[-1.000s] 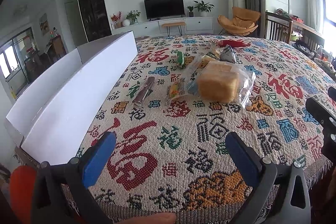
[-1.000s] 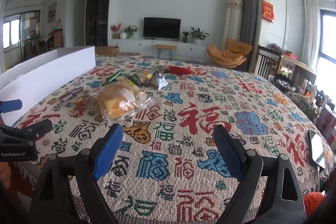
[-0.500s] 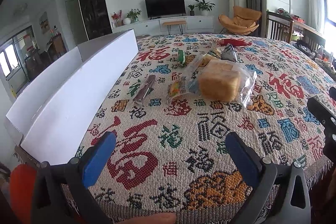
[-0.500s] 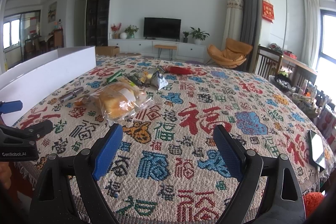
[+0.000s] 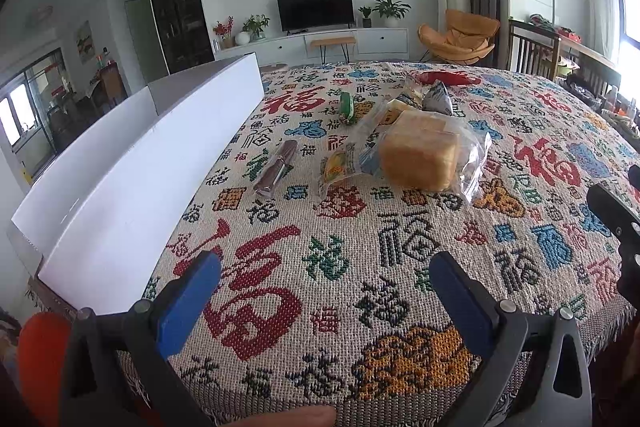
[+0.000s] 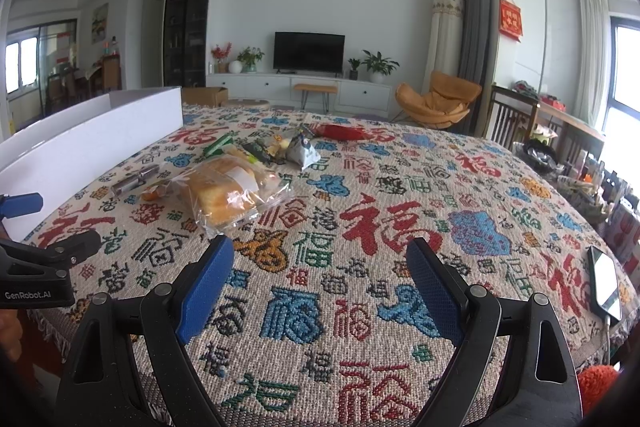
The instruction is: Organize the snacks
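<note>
Presently, both my left gripper (image 5: 324, 291) and right gripper (image 6: 320, 283) hover with fingers apart, empty, above the patterned woven cloth (image 6: 360, 227) covering the counter. The clear-bagged golden bread loaf (image 5: 420, 155) lies ahead among smaller snack packets (image 6: 296, 147), beside the long white box (image 5: 140, 167).

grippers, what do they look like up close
Both the left gripper and the right gripper have black plastic arms with silver pivot bolts and textured blue finger pads. In the right wrist view, the left one's body carries white "GenRobot.AI" lettering.
</note>
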Available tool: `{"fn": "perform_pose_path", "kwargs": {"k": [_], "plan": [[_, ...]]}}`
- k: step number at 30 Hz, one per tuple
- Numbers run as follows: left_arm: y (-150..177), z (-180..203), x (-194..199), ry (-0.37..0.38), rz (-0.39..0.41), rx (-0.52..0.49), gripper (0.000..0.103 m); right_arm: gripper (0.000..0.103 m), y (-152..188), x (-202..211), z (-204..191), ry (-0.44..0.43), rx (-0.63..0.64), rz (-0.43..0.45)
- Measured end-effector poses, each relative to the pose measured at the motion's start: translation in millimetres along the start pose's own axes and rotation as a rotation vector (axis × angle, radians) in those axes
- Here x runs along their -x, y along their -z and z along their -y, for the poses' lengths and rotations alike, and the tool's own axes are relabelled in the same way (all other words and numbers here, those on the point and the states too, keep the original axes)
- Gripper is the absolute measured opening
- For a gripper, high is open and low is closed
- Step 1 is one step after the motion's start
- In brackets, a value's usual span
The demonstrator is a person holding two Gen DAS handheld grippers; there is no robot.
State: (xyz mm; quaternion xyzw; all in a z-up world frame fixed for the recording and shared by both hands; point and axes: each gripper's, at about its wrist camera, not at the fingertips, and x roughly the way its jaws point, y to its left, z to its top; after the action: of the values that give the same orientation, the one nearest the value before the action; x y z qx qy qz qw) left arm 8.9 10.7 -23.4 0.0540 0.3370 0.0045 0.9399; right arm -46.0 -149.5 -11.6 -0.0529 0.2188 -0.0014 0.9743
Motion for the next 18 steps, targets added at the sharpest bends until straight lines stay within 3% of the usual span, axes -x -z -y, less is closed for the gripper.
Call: {"fn": "perform_pose_path", "kwargs": {"k": [18], "plan": [[0.6, -1.0, -4.1, 0.0, -0.013, 0.005, 0.103, 0.091, 1.6, -1.9, -1.9, -0.003, 0.001, -0.007]]}}
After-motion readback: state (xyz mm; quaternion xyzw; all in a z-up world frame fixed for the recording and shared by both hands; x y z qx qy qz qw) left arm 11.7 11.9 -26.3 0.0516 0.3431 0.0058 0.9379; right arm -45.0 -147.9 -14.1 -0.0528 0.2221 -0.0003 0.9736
